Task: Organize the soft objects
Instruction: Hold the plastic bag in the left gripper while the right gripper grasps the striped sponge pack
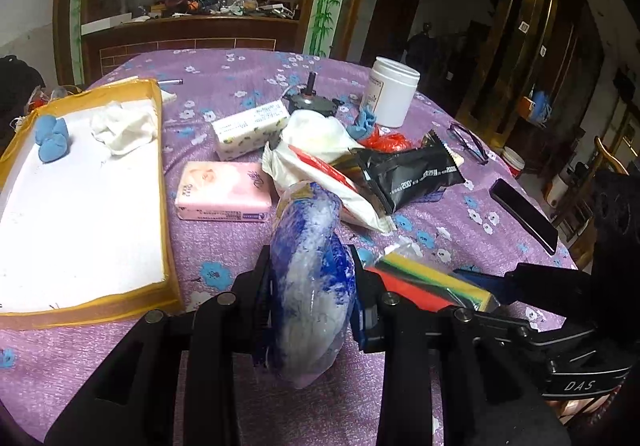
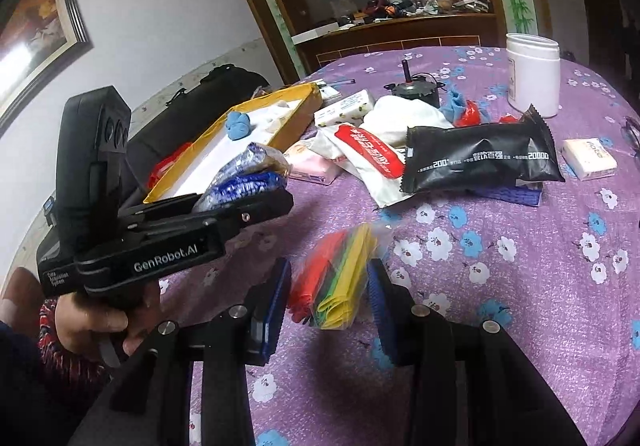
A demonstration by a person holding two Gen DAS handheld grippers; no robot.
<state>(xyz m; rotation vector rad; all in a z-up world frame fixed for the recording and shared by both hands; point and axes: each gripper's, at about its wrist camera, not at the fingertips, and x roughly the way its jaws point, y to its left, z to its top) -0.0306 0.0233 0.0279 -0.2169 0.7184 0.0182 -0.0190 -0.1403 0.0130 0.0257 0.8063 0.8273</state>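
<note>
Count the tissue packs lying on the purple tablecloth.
3: a pink pack beside the tray, a white lemon-print pack behind it, a small white pack at the far right. Others may hide under the pile.

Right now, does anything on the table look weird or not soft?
Yes. A small motor with a shaft sticking up, a white jar, glasses and a black phone sit among the soft packs on the purple cloth. They are hard things, so they look out of place.
</note>
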